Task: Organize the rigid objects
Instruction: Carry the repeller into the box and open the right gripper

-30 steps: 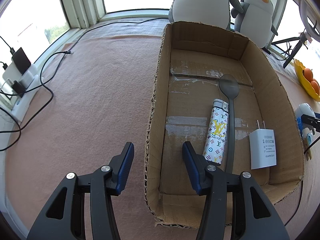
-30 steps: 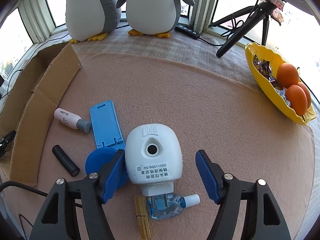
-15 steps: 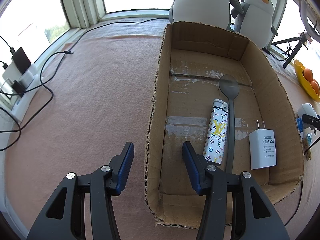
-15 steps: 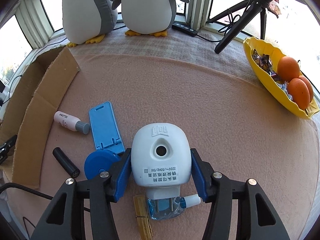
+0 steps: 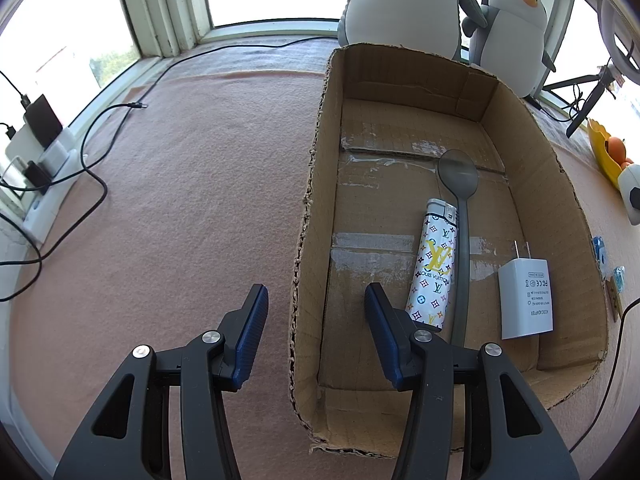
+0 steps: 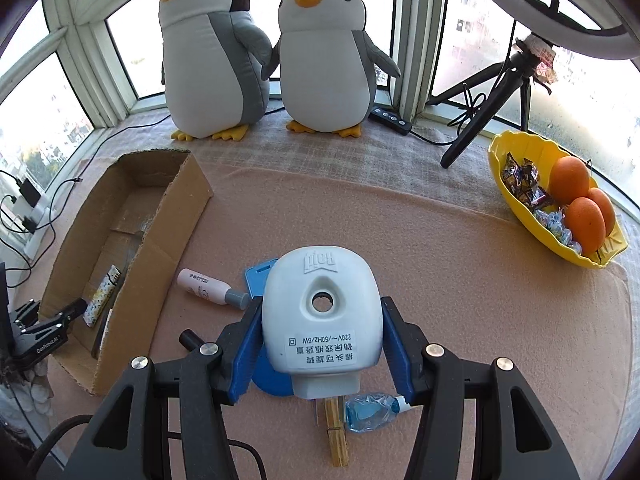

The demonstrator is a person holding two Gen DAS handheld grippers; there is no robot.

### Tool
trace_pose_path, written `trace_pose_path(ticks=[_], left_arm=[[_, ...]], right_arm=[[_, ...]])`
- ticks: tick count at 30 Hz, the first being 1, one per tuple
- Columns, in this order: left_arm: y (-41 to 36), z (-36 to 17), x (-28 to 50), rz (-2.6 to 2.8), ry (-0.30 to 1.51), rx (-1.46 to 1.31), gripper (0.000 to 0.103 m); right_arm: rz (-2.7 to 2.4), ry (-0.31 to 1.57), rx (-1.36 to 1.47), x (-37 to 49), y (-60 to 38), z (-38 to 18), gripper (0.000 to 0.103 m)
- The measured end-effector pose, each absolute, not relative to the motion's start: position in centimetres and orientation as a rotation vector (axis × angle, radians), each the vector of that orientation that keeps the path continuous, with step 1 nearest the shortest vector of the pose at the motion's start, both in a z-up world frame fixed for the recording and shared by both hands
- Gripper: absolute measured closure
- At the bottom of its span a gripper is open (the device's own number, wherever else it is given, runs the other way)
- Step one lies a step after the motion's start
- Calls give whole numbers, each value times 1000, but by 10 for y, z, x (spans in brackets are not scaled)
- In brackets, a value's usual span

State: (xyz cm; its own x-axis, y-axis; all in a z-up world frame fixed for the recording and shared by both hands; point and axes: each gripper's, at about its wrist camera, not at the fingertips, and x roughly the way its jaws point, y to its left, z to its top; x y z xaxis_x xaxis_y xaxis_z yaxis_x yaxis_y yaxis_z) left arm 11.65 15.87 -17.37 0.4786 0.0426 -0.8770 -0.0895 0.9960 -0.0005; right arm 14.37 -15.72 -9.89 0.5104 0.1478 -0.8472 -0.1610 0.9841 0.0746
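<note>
Right wrist view: my right gripper (image 6: 318, 344) is clenched on the white plug-in device (image 6: 320, 316), both blue pads flat against its sides. Open pink mat runs from 12 to 3 o'clock up to the yellow bowl (image 6: 516, 200); the cardboard box (image 6: 176, 216) stands at 10 o'clock. My left gripper (image 5: 316, 332) grasps nothing, its jaws straddling the box's left wall.
</note>
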Motion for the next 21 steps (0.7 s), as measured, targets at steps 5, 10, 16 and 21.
trace_pose_path(ticks=[5,10,16,21], left_arm=[[160,-173,117,79,1068,-55,52],[161,-172,117,77,1068,-58,52],[162,-173,116,71,1066,-59,52],[162,-173,116,67,1066,-63,52]], right_arm=[[265,998,7,147,-122,-86,52],[323,989,6,150,-83,-83,52],[372,982,-43,156,-35,-87,52],[392,998,-96,161,-3,-102,52]])
